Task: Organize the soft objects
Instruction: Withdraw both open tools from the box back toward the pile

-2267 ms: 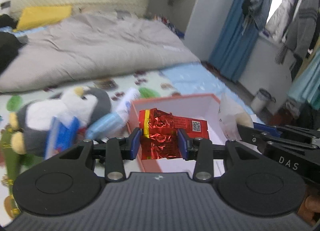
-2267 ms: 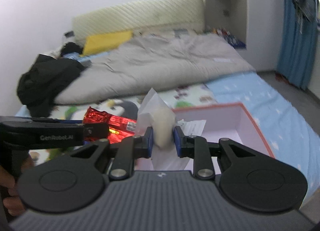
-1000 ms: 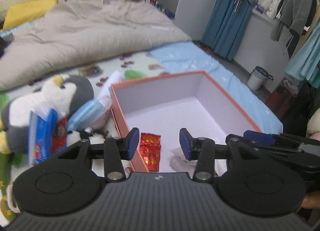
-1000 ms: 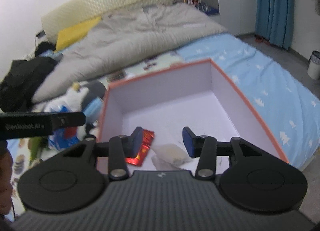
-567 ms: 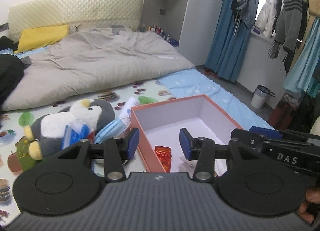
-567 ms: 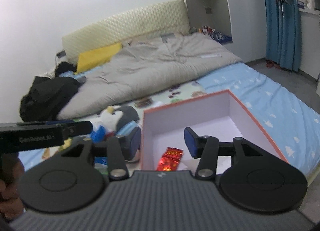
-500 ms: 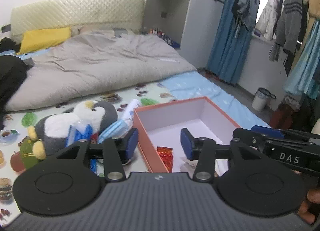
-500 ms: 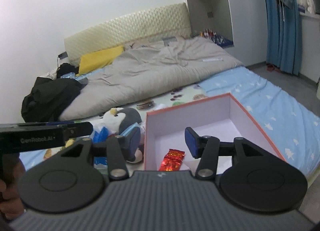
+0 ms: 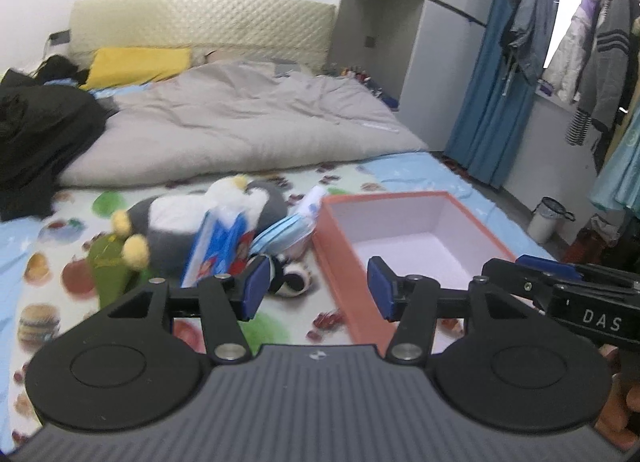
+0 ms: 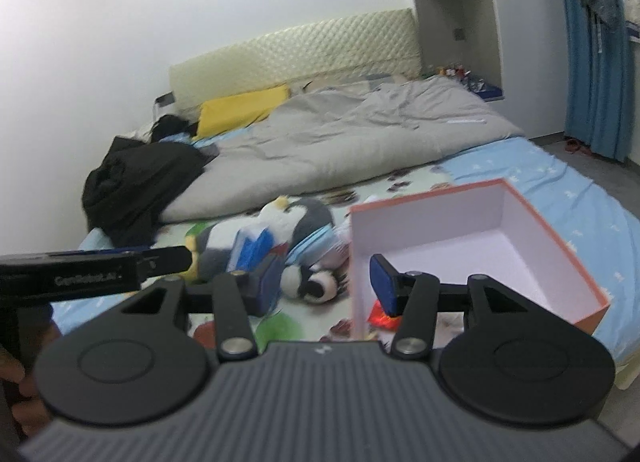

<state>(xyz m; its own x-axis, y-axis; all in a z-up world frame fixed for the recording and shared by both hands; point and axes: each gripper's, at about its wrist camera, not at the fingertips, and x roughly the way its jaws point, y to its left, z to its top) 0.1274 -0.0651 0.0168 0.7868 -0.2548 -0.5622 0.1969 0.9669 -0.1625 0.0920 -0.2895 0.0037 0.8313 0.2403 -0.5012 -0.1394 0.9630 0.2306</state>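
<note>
the left gripper (image 9: 316,288) stands nearest, its jaws about half apart with nothing between them, having just been opening. the right gripper (image 10: 324,286) is likewise part open and holds nothing. just beyond, on the right, sits the box (image 10: 556,246), a red packet (image 10: 380,314) lying in its near corner. left of the box, touching its wall, lie a small panda (image 10: 312,282), a blue mask (image 9: 286,232), a blue pack (image 9: 218,246) and a penguin (image 9: 192,218). far behind lies a grey duvet (image 9: 248,126).
</note>
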